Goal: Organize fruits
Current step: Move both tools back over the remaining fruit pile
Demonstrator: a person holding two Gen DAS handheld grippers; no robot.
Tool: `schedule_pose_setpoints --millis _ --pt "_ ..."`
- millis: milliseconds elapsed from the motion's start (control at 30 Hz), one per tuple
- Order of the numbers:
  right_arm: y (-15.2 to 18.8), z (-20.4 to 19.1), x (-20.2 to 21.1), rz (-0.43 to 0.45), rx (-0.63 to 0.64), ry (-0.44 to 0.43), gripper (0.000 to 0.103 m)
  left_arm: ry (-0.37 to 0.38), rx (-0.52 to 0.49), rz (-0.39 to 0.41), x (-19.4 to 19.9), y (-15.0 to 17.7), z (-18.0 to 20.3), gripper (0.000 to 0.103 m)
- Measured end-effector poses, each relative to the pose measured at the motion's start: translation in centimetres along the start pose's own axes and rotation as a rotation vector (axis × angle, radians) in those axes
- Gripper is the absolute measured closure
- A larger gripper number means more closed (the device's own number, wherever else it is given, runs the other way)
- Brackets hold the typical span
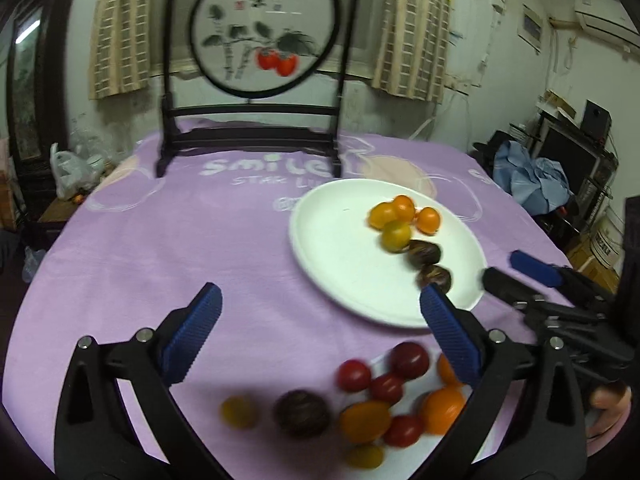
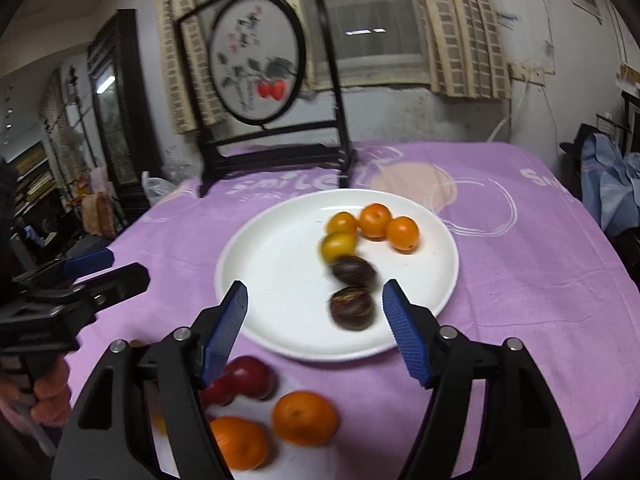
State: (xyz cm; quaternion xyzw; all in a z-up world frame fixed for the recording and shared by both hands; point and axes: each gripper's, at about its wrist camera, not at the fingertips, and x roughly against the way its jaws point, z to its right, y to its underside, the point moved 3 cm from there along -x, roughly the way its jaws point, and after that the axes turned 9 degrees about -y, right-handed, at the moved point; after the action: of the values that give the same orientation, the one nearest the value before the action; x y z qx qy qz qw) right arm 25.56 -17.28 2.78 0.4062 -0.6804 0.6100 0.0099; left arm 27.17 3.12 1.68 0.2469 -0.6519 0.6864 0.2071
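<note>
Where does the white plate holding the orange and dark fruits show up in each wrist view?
Left wrist view: the white plate sits right of centre, beyond the open left gripper.
Right wrist view: the white plate is central, just ahead of the open right gripper.
Shared landmark: the round painted screen behind the plate.

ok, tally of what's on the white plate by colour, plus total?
On the white plate:
Orange/yellow fruits: 4
Dark brown fruits: 2
Total: 6
The loose fruits nearer the grippers are off the plate, so not counted.
</note>
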Motion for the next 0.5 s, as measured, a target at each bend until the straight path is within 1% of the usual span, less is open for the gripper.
schedule_pose_setpoints --millis 33,100,233,300,367,400,500 --pt "0.3 -0.5 0.4 0.001 0.01 -0.014 0.033 0.002 0.014 0.003 0.4 0.5 -0.8 0.002" --pt "1.0 -1.4 1.1 -0.001 0.026 -0.038 0.033 -0.017 0.028 -0.009 0.8 1.3 -2.2 0.002" --pt "2.6 -3.1 2.0 -0.027 0.059 -0.093 0.033 -0.081 0.014 -0.014 1.3 2.9 -4.6 0.002" --pt "3.5 -4.2 2.1 -0.057 0.089 -0.119 0.033 -0.114 0.022 -0.015 1.3 3.5 -5.7 0.002" --pt "4.3 -5.1 2.1 -0.098 0.123 -0.146 0.033 -0.137 0.047 -0.035 1.1 4.1 -6.8 0.002" --pt "4.9 -5.7 1.9 -0.127 0.147 -0.154 0.033 -0.137 0.069 -0.054 0.9 4.3 -7.5 0.002" --pt "5.9 -6.5 1.5 -0.174 0.176 -0.167 0.033 -0.112 0.133 -0.095 0.6 4.5 -8.9 0.002"
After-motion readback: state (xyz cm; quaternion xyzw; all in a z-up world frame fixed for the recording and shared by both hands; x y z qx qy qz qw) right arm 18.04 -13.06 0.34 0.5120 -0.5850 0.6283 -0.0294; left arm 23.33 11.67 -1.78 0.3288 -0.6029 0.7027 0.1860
